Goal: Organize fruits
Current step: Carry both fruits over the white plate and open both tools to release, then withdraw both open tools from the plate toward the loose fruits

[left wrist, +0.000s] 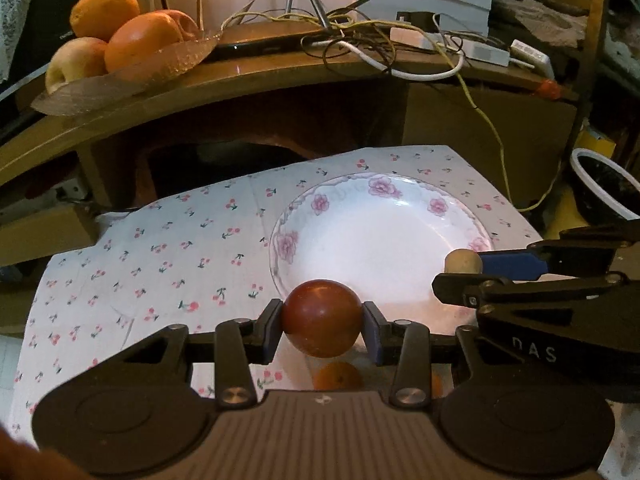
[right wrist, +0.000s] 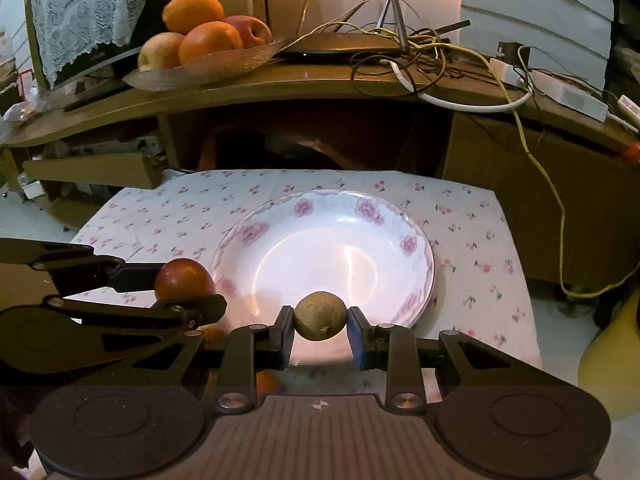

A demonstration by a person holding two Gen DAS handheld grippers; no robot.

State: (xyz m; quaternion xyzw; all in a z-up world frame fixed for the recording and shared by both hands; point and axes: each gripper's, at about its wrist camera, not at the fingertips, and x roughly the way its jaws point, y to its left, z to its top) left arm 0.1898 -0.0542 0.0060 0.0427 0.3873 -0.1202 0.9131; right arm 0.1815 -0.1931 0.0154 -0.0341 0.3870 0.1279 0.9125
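My left gripper [left wrist: 323, 320] is shut on a dark red round fruit [left wrist: 322, 312], held above the near rim of a white floral plate [left wrist: 380, 240]. My right gripper [right wrist: 320, 322] is shut on a small brown-green round fruit [right wrist: 320, 316], held over the plate's near rim [right wrist: 424, 264]. The right gripper also shows in the left wrist view [left wrist: 464, 270], with the brown fruit [left wrist: 462, 261]. The left gripper shows in the right wrist view [right wrist: 188, 292], with the red fruit [right wrist: 184, 278]. An orange [left wrist: 338, 376] lies on the cloth below the left gripper.
The plate sits on a cherry-print cloth [right wrist: 160, 216]. Behind, a wooden shelf [right wrist: 320, 84] carries a glass dish of oranges and apples [right wrist: 204, 36] and tangled cables [right wrist: 420, 52]. A dark bowl [left wrist: 604, 184] stands at the right.
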